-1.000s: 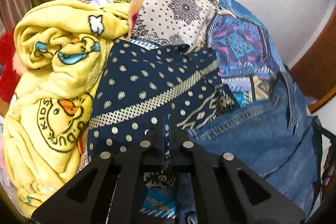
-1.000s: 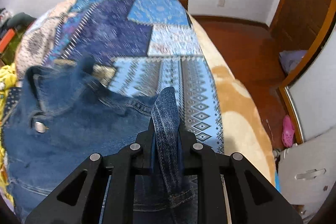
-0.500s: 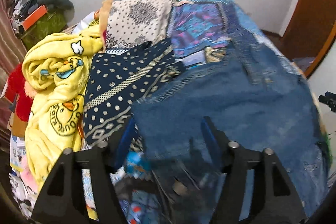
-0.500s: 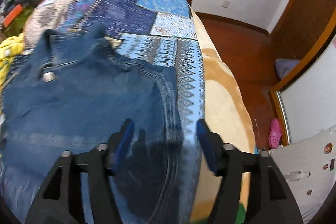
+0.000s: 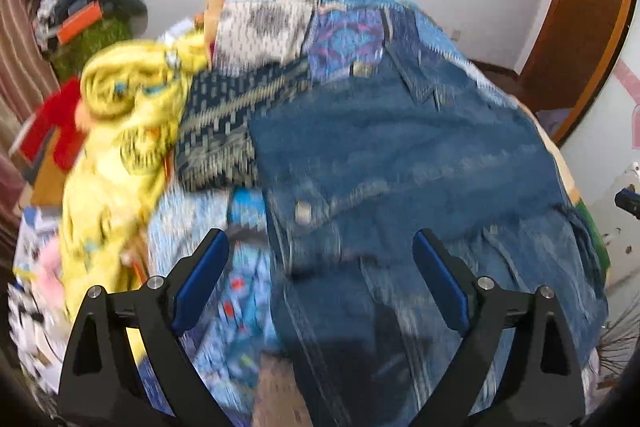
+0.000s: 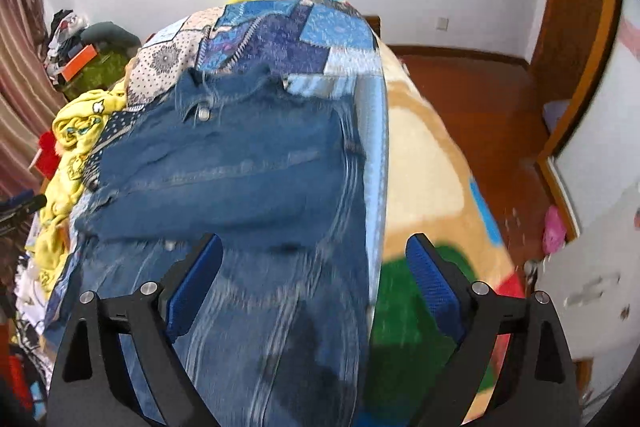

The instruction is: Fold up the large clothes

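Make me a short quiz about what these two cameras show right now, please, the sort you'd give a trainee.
1. True or false: the left hand-held gripper is clamped on the denim jacket.
2. Multiple choice: what lies directly under the jacket? A) bare wooden floor B) a patchwork quilt C) a glass table
3. Fill in: in the left wrist view, the bundled yellow duck-print blanket lies to the ____ of the jacket.

Key: 1. False; its jaws are spread wide with nothing between them, as are those of the right hand-held gripper. 2. B. 3. left.
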Tool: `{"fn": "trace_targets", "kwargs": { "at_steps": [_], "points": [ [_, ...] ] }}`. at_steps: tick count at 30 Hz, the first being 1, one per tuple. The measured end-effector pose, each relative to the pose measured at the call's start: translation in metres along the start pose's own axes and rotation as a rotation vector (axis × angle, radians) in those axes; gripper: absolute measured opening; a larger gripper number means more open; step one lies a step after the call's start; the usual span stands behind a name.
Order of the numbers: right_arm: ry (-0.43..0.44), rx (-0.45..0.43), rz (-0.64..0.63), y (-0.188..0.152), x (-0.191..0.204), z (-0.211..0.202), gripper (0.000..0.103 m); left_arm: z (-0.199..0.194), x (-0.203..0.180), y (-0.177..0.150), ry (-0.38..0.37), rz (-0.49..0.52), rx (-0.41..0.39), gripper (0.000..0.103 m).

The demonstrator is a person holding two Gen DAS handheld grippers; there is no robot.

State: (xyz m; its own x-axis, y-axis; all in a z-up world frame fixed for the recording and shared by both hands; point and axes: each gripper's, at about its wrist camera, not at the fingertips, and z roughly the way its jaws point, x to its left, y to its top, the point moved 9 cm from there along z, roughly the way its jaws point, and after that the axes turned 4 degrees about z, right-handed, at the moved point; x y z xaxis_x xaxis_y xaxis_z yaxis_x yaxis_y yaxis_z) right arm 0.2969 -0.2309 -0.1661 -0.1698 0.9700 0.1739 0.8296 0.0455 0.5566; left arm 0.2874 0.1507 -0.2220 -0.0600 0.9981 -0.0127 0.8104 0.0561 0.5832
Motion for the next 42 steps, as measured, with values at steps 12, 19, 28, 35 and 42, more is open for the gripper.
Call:
{"fn": "trace_targets", "kwargs": {
  "at_steps": [12, 19, 28, 35, 42],
  "points": [
    [0.067, 0.146, 0.267, -0.105, -0.028, 0.009, 0.092, 0.001, 0.003, -0.118, -0.063, -0.115, 0.164, 0.093],
    [0.062, 0.120, 0.258, -0.127, -0.023, -0.004, 0.091, -0.011, -0.005, -0.157, -0.192, -0.264, 0.200, 0.093],
    [0.118, 0.126, 0.292, -0.142, -0.022, -0.006, 0.055, -0.017, -0.028, -0.175, -0.359, -0.346, 0.215, 0.066],
    [0.092, 0.118, 0.284, -0.144, -0.026, -0.007, 0.033, -0.026, -0.032, -0.169, -0.300, -0.295, 0.160, 0.033],
    [0.065, 0.085, 0.204, -0.129, -0.021, -0.016, 0.017, -0.051, -0.037, -0.132, -0.276, -0.186, 0.032, 0.015]
  ]
}}
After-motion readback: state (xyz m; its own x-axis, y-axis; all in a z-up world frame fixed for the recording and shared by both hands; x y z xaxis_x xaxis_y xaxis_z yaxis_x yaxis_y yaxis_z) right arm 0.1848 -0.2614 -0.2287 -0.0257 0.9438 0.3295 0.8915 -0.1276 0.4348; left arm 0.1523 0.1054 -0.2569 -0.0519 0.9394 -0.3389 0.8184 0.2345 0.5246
